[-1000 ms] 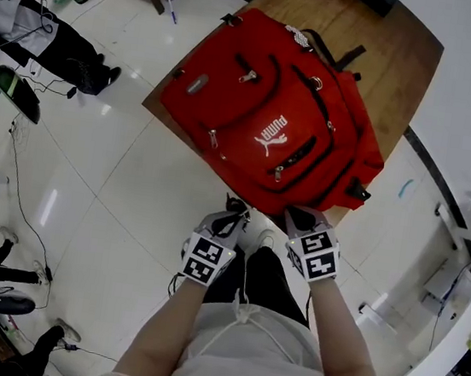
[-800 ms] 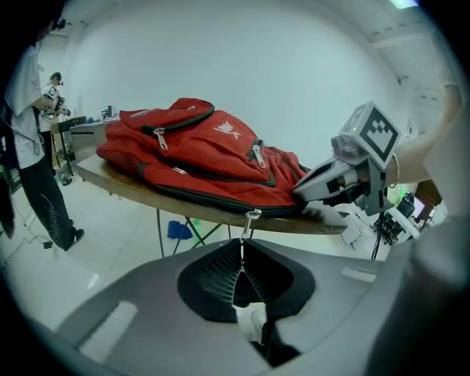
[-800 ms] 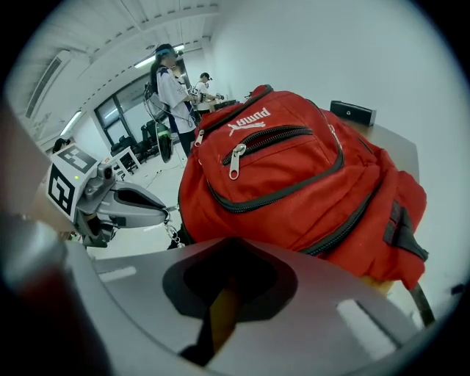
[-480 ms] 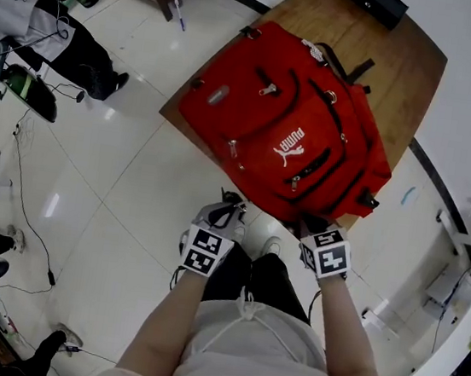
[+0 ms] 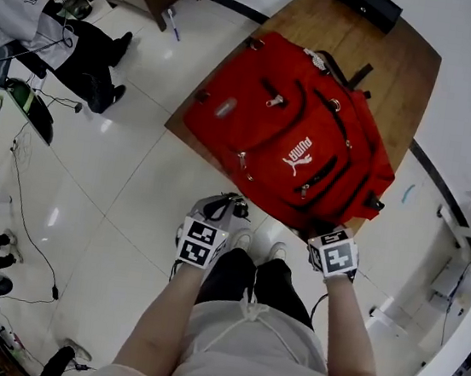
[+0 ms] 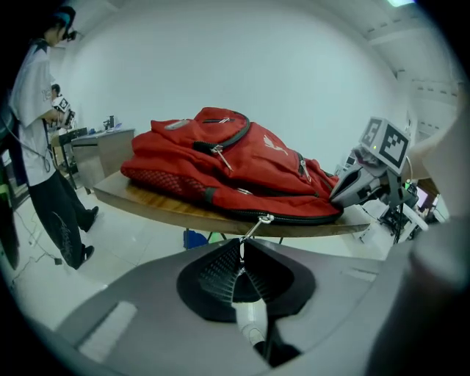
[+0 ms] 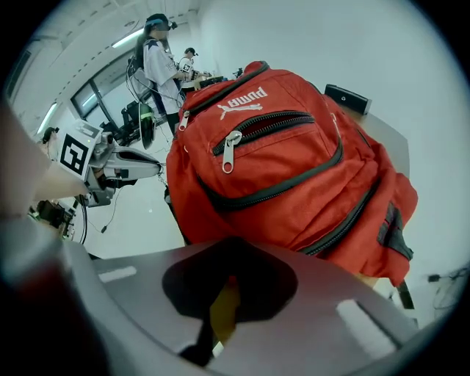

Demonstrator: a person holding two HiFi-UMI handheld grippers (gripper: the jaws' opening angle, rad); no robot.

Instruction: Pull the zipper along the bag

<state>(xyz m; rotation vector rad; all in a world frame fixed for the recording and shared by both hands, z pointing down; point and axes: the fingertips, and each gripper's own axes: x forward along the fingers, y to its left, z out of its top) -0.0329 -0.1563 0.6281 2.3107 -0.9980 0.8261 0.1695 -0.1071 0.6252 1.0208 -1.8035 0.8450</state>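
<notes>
Steel between the pads first: my left hand-held gripper [image 6: 241, 244] is clenched on the zipper pull [image 6: 253, 229] of the red backpack [image 6: 242, 158]; the pull runs taut from the jaws up to its slider [image 6: 267, 217]; that slider sits roughly midway along the bag's near edge, which overhangs the wooden surface [image 6: 147, 202].

My right hand-held gripper [image 7: 233, 250] presses at the bag's near right corner; its jaws lie in shadow and I cannot tell whether they pinch the fabric.

I judge the grip made and the pull part done; the dark zipper track [image 6: 301, 215] right of the slider reads as closed; how much remains I cannot say.

White PUMA lettering [image 7: 239, 101] with a leaping cat marks the front pocket; no other writing is legible.
</notes>
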